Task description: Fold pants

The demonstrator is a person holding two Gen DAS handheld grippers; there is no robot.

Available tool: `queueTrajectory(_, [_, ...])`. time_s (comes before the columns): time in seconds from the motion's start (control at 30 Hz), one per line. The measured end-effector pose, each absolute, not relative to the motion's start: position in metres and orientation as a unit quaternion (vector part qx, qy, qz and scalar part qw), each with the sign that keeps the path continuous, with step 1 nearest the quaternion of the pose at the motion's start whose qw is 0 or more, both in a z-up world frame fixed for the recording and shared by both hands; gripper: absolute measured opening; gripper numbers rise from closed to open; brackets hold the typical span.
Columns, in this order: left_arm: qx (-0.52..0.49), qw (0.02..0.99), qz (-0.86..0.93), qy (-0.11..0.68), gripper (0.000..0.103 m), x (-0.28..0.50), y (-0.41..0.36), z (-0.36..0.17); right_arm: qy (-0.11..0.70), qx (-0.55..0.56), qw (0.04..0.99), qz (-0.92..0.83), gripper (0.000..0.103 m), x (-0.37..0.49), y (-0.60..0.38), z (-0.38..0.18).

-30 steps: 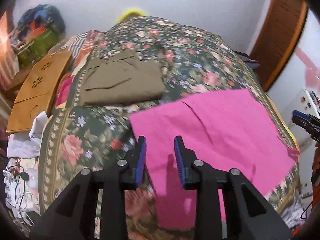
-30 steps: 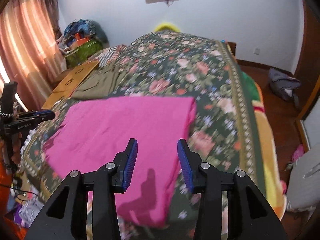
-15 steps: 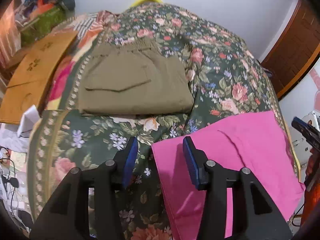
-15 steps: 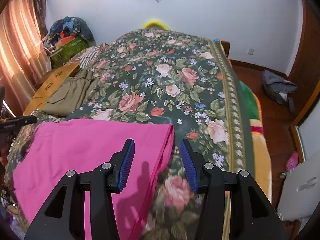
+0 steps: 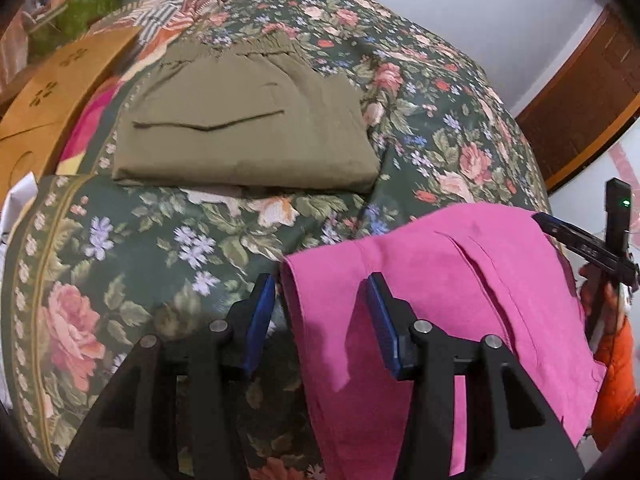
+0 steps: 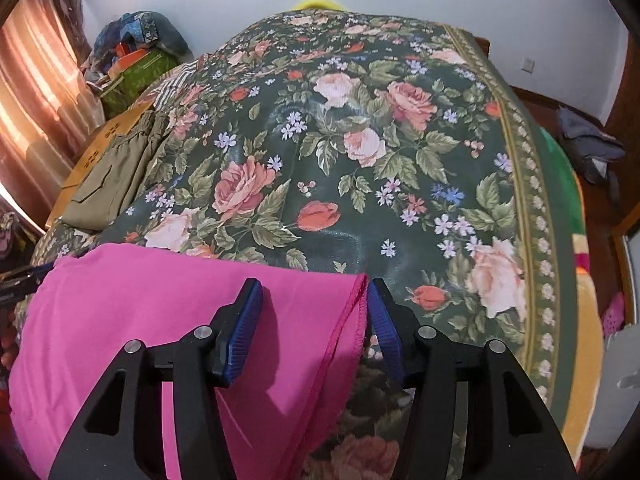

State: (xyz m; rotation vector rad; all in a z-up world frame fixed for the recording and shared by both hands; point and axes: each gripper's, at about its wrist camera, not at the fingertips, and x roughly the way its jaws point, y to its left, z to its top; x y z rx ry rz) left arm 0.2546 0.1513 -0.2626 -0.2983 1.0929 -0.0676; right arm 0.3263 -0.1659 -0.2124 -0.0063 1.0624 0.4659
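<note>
The pink pants (image 5: 432, 280) lie flat on the bed (image 5: 180, 240), at its near edge, and part of the cloth hangs over this edge. The bed has a dark green cover with roses.

The left gripper (image 5: 320, 320) points down at the left corner of the pink pants. Its 2 blue pads stand apart, and the log-free view shows the left border of the cloth between them: the left pad is just beside the border, over the flowered cover, and the right pad is over the pink cloth. The jaws are closing a little, but the pads do not press the cloth, so this gripper holds nothing.

The right gripper (image 6: 314, 320) points down at the right corner of the pink pants (image 6: 160, 320). The hemmed right border of the cloth runs between its pads, very near to the right pad. The jaws are opening, and they grip nothing.

In the left wrist view the right gripper (image 5: 576, 240) shows at the far right side, with a hand (image 5: 600, 300) and an orange sleeve (image 5: 618, 368) behind it.

Olive pants (image 5: 244, 128), already folded, lie near the left edge of the bed, well apart from the pink pants. A wooden board (image 5: 48, 100) lies beside the bed there.
</note>
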Motion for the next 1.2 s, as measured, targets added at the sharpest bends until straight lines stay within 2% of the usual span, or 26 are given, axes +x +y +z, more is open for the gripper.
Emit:
queueTrajectory(0.03, [-0.141, 0.843, -0.035, 0.518, 0.042, 0.255, 0.150, -0.263, 0.504, -0.002, 0.835, 0.222, 0.051, 0.326, -0.165, -0.215])
queueTrajectory(0.07, [-0.137, 0.845, -0.038, 0.516, 0.034, 0.254, 0.148, -0.262, 0.505, 0.000, 0.833, 0.224, 0.051, 0.326, -0.165, -0.217])
queueTrajectory(0.1, [-0.132, 0.846, -0.046, 0.515, 0.026, 0.255, 0.145, -0.260, 0.506, 0.002, 0.832, 0.225, 0.045, 0.326, -0.164, -0.218])
queueTrajectory(0.13, [-0.123, 0.848, -0.049, 0.513, 0.023, 0.255, 0.141, -0.258, 0.506, 0.005, 0.830, 0.233, 0.039, 0.325, -0.164, -0.219])
queueTrajectory(0.2, [-0.097, 0.854, -0.047, 0.509, 0.007, 0.257, 0.133, -0.253, 0.506, 0.008, 0.828, 0.241, 0.021, 0.324, -0.162, -0.217])
queueTrajectory(0.23, [-0.082, 0.857, -0.043, 0.507, 0.006, 0.257, 0.131, -0.251, 0.502, 0.008, 0.830, 0.243, 0.017, 0.324, -0.161, -0.216])
queueTrajectory(0.27, [-0.073, 0.859, -0.040, 0.505, 0.005, 0.257, 0.128, -0.249, 0.497, 0.005, 0.832, 0.245, 0.008, 0.323, -0.160, -0.213])
queueTrajectory(0.4, [-0.066, 0.870, -0.041, 0.486, 0.003, 0.249, 0.128, -0.237, 0.459, -0.007, 0.857, 0.235, 0.005, 0.318, -0.161, -0.198])
queueTrajectory(0.57, [-0.065, 0.873, -0.035, 0.482, 0.003, 0.240, 0.136, -0.230, 0.423, -0.054, 0.877, 0.221, 0.003, 0.310, -0.159, -0.184])
queueTrajectory(0.7, [-0.039, 0.870, -0.024, 0.490, 0.003, 0.235, 0.135, -0.234, 0.423, -0.066, 0.878, 0.213, 0.003, 0.314, -0.160, -0.185])
queueTrajectory(0.93, [-0.054, 0.860, -0.023, 0.507, 0.003, 0.236, 0.142, -0.251, 0.436, -0.058, 0.869, 0.227, 0.003, 0.311, -0.154, -0.186])
queueTrajectory(1.13, [-0.040, 0.857, -0.022, 0.514, 0.003, 0.237, 0.135, -0.259, 0.452, -0.034, 0.863, 0.221, 0.013, 0.317, -0.159, -0.185])
queueTrajectory(1.2, [-0.042, 0.856, -0.022, 0.515, 0.003, 0.238, 0.134, -0.261, 0.461, -0.036, 0.859, 0.218, 0.028, 0.319, -0.159, -0.191])
